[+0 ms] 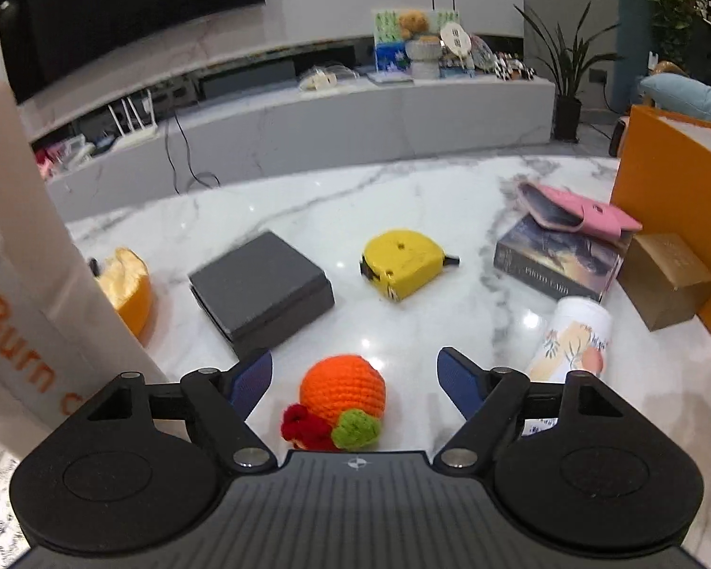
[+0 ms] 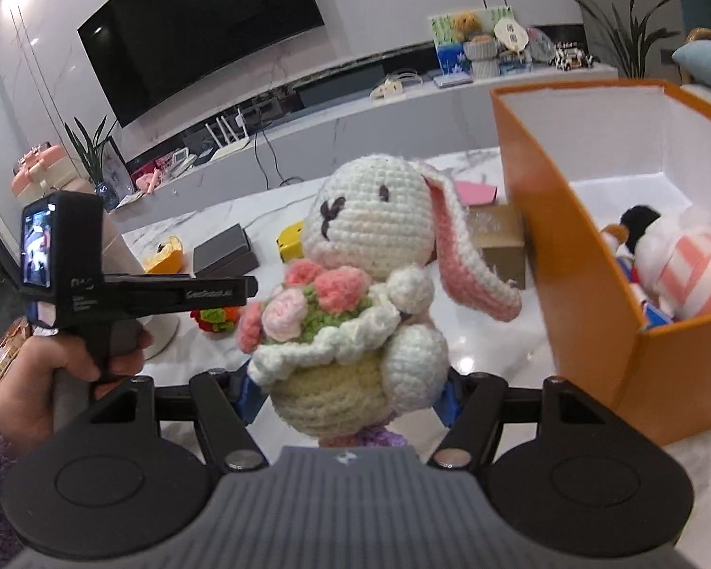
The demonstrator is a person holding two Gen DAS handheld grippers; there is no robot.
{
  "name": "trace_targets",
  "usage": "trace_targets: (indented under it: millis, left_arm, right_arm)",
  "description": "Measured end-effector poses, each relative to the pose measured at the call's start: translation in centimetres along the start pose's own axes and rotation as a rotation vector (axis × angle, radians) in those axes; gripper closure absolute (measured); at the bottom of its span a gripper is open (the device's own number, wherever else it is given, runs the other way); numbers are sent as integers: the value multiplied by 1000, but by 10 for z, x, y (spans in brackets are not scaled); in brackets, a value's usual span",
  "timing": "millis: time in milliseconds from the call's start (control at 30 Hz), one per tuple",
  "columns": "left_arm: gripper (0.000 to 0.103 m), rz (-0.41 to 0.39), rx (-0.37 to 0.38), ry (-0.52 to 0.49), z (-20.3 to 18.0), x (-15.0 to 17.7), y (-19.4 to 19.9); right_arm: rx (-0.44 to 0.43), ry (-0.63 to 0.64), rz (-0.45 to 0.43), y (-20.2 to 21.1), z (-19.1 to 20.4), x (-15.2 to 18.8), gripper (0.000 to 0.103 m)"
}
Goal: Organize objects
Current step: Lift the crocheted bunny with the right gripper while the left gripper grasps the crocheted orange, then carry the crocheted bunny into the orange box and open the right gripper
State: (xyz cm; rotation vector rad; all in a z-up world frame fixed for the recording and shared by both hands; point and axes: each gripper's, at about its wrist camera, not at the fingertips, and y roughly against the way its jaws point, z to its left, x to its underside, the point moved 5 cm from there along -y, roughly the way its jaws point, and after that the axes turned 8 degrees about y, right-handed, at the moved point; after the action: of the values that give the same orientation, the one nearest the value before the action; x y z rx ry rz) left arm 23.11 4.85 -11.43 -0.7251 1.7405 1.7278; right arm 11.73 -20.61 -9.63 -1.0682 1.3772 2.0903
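A crochet orange with a green leaf and a red flower lies on the marble table. My left gripper stands open around it, and its blue fingers are clear of the orange on both sides. In the right wrist view a white crochet bunny with a pink bouquet hangs above the table, and my right gripper is shut on its lower body. An open orange box stands just right of the bunny, with plush toys inside.
On the table lie a dark grey box, a yellow tape measure, a book under a pink wallet, a brown carton and a tipped white cup. A tall white box stands close at left.
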Motion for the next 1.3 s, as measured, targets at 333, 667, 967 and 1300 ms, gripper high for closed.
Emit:
trace_targets:
  millis: [333, 667, 967, 1300]
  left_arm:
    - [33, 76, 20, 81, 13, 5, -18]
    - [51, 68, 11, 147, 23, 7, -18]
    - [52, 3, 12, 155, 19, 0, 5]
    - [52, 20, -40, 237, 9, 31, 74]
  right_arm:
    - [20, 19, 31, -9, 7, 8, 33]
    - [27, 25, 21, -5, 3, 7, 33]
    - [16, 39, 12, -5, 5, 6, 33]
    - [29, 47, -40, 13, 12, -3, 33]
